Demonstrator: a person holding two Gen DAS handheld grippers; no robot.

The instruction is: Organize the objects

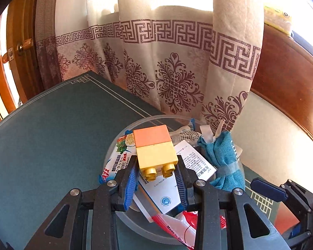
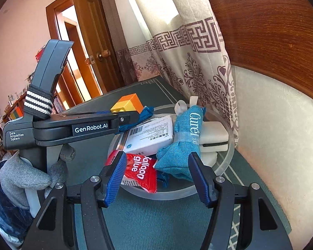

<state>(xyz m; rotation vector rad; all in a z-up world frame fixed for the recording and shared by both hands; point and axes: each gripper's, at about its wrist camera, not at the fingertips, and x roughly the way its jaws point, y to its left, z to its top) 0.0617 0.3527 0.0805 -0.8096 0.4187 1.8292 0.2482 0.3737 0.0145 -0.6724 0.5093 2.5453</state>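
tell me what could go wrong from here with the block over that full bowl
1. The left gripper pinches only the yellow end of the block; the orange half sticks out, so it could pivot or slip.
2. The bowl is already heaped with a box, a teal pouch and a red packet; a dropped block may roll off onto the mat.
3. The right gripper hovers open nearby and could bump the left one.

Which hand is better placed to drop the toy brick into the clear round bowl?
Left. Its tool is already shut on the orange-and-yellow plastic brick, held right above the clear round bowl. The right tool stands open and empty near the bowl's front rim.
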